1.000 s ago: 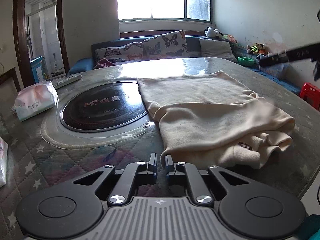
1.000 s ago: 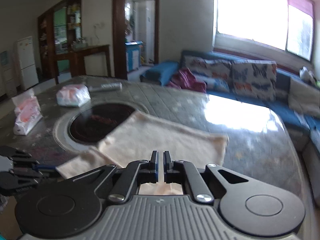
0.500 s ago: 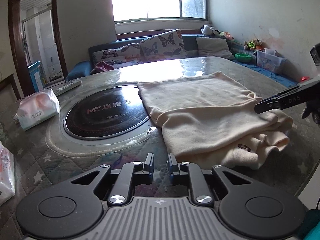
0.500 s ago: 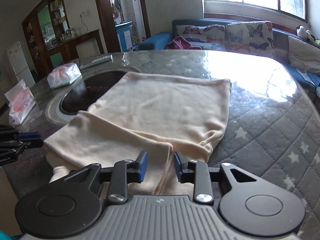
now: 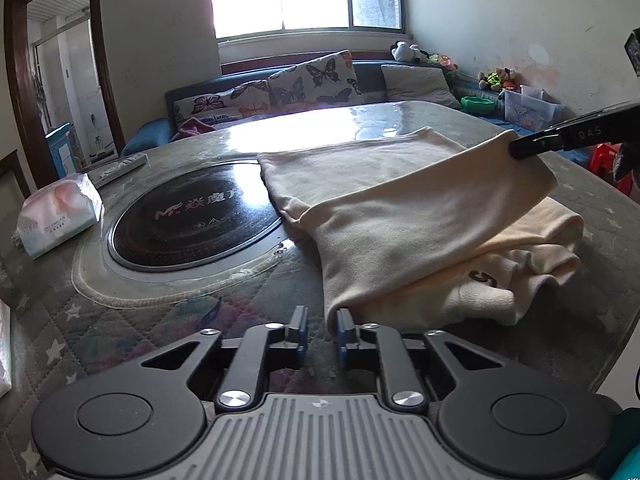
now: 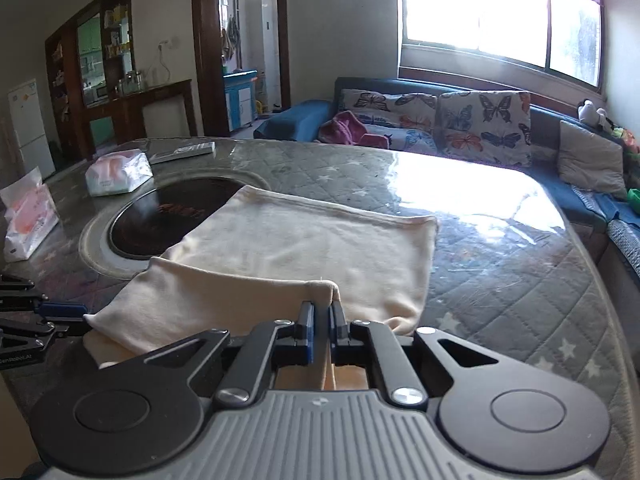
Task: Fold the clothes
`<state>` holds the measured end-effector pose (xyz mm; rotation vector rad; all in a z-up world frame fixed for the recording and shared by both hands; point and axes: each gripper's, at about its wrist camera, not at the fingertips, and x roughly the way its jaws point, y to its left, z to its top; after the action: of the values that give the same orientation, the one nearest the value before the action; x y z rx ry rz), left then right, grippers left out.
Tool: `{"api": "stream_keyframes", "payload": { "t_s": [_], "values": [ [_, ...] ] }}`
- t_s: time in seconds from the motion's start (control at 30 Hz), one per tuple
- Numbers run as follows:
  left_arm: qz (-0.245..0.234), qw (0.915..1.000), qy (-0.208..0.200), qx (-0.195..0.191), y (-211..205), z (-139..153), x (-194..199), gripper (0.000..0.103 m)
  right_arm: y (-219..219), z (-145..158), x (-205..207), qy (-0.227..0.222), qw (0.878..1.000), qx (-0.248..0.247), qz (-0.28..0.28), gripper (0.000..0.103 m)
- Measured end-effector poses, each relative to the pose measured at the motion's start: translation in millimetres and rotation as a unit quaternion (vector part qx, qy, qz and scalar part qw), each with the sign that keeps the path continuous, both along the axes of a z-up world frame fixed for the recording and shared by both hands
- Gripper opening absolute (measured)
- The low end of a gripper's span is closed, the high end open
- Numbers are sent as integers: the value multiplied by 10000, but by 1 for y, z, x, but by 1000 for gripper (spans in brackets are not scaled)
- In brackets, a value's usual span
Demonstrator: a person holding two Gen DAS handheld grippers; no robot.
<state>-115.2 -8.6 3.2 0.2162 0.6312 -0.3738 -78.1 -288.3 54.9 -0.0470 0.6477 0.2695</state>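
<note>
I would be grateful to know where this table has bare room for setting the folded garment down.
The quilted grey table is bare right of the cream garment, toward the blue sofa. Left is crowded: black round cooktop, two tissue packs, and a grey remote control behind them.

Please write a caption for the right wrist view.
Right gripper, jaws just closed, pinches the cream garment edge above the quilted table.

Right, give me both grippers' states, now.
Left gripper: jaws just closing, nearly shut; cream garment corner at them, grip unclear.
Right gripper: closed on the cream garment edge.
</note>
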Motion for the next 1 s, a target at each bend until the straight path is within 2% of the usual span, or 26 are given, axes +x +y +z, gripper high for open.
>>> {"api": "stream_keyframes", "payload": {
  "t_s": [0.1, 0.23, 0.37, 0.47, 0.67, 0.8, 1.0],
  "values": [
    [-87, 9999, -27, 74, -2, 0, -3, 8, -1, -17, 10, 336, 9994, -77, -65, 7],
    [-62, 9999, 80, 66, 5, 2, -4, 12, -5, -26, 12, 428, 9990, -65, -147, 13],
    [35, 9998, 163, -59, 18, 13, -1, 12, -11, -19, 4, 239, 9997, 4, -106, 14],
    [93, 9997, 16, -217, 19, 27, 6, 12, -12, -16, 1, 127, 9999, 37, -35, 15],
    [-251, 9981, -199, -528, -15, 41, 36, 13, -1, -19, 4, -65, 9998, 6, 164, 15],
    [-491, 9974, -130, -518, -45, 34, 61, 13, 6, -23, 11, -156, 9996, 44, 241, 15],
    [-401, 9984, 167, -362, -59, 9, 87, 13, 3, -39, 19, 50, 10000, -3, 83, 14]
  ]
}}
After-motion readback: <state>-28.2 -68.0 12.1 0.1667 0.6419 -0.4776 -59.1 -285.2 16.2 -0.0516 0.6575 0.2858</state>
